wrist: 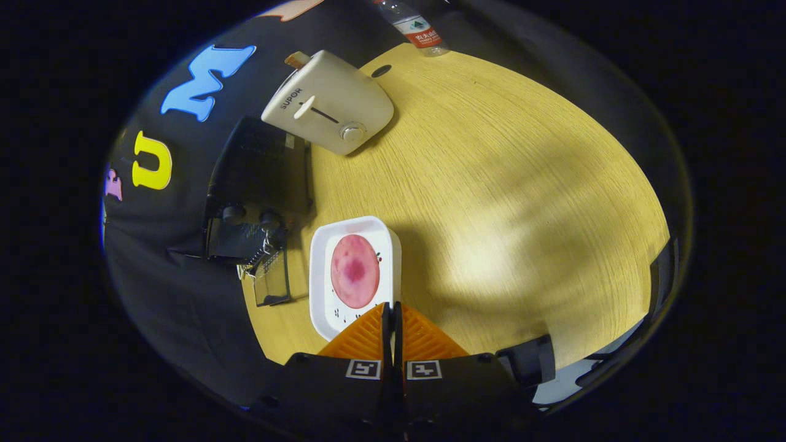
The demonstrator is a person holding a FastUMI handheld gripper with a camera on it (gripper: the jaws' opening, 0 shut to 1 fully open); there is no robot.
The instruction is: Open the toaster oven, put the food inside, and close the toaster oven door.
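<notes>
Now, hand-held gripper [392, 313] closed — empty, over white plate [320, 288] edge

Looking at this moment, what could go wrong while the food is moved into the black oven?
1. The gripper is shut, its fingers together at the near rim of the white tray; pushing forward like this may shove the tray instead of grasping it.
2. The pink food slice lies loose and flat in the tray, so tilting the tray could let it slide out.
3. The toaster oven door appears to hang open right beside the tray; the tray might knock it.
</notes>
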